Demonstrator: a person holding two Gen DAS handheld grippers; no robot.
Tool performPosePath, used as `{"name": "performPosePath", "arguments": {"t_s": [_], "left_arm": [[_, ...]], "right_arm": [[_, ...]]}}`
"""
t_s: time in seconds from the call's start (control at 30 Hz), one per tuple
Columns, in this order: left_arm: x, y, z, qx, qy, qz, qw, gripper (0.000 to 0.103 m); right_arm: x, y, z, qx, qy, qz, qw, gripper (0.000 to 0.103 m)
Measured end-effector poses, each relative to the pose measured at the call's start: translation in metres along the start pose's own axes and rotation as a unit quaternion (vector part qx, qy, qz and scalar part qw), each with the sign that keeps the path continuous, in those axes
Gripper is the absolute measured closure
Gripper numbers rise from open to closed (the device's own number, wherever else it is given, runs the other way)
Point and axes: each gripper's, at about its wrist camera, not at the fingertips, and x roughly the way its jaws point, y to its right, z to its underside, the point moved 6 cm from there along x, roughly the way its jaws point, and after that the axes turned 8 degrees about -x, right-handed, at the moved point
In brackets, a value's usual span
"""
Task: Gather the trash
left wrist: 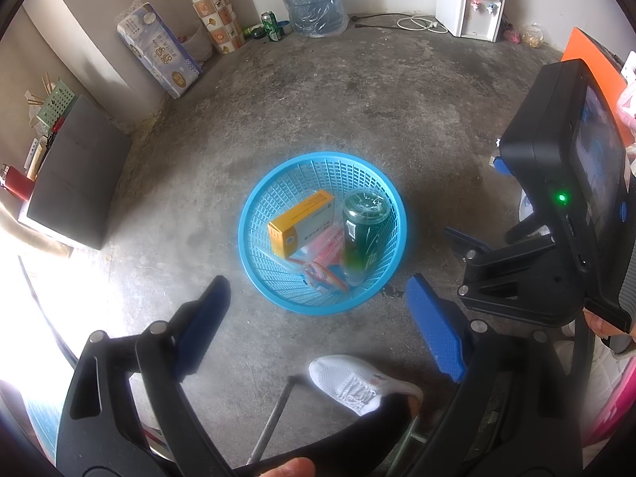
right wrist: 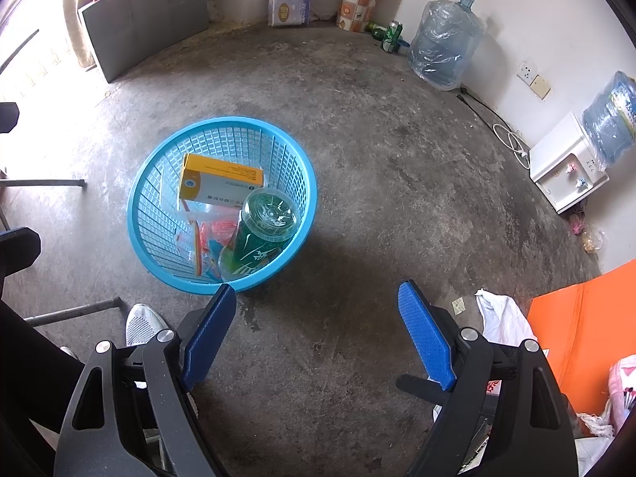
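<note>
A blue plastic basket (left wrist: pixel 254 214) (right wrist: pixel 151 183) stands on the concrete floor. Inside it lie a yellow and white box (left wrist: pixel 300 222) (right wrist: pixel 218 183), a green plastic bottle (left wrist: pixel 361 234) (right wrist: pixel 260 234) and a clear bag with red print (left wrist: pixel 324 262) (right wrist: pixel 210 234). My left gripper (left wrist: pixel 318 294) hovers above the basket's near rim, open with nothing between its blue pads. My right gripper (right wrist: pixel 318 290) hangs open over bare floor to the right of the basket, also holding nothing. The right gripper's body (left wrist: pixel 556 198) shows at the right of the left wrist view.
A green can (left wrist: pixel 271 26) (right wrist: pixel 391 35) and a large water jug (left wrist: pixel 314 0) (right wrist: pixel 441 47) stand by the far wall, with a water dispenser (left wrist: pixel 465 4) (right wrist: pixel 564 163). A white plastic bag (right wrist: pixel 501 314) and orange mat (right wrist: pixel 588 310) lie right. A person's white shoe (left wrist: pixel 357 381) is near.
</note>
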Motion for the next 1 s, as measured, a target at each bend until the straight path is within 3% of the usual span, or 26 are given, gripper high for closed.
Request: {"name": "performPosePath", "arguments": {"t_s": [1.0], "left_arm": [[0.0002, 0.0003, 0.0002, 0.001, 0.0, -0.001, 1.0, 0.017]], "right_arm": [[-0.0002, -0.0036, -0.0002, 0.002, 0.001, 0.001, 1.0, 0.021]]}}
